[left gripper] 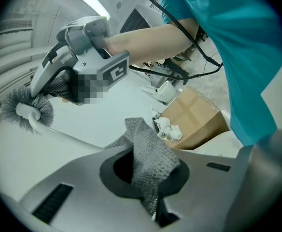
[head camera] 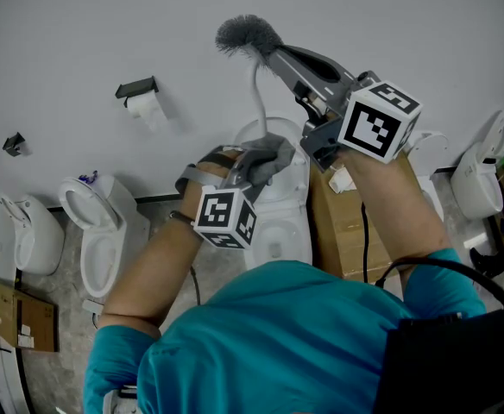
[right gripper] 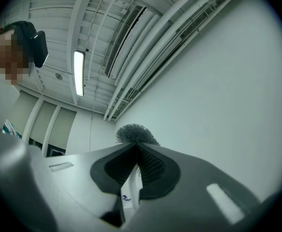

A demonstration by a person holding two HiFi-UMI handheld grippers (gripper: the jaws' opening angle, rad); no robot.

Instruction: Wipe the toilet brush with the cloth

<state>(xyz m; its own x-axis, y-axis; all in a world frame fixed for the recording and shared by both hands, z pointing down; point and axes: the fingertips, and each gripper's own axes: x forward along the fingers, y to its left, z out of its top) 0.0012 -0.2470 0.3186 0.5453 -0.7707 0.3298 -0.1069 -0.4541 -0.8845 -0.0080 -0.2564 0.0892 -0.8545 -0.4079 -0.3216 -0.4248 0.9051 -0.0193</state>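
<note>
On the left, gripping the grey cloth (left gripper: 148, 161) in the left claw (left gripper: 146, 180), loose folds poking up past its tips. On the right, pinching the toilet brush (right gripper: 133, 133) by its white stem in the right claw (right gripper: 137, 170), bristle head just beyond the tips.

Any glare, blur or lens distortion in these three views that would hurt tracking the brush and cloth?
Head view: flat, even light, toilet brush sharp, no glare. Left gripper view: strong fisheye with dark corners, ceiling lamp blown out, cloth weave crisp. Right gripper view: same fisheye bending the ceiling pipes, lamp strip clipped, brush head sharp.
</note>
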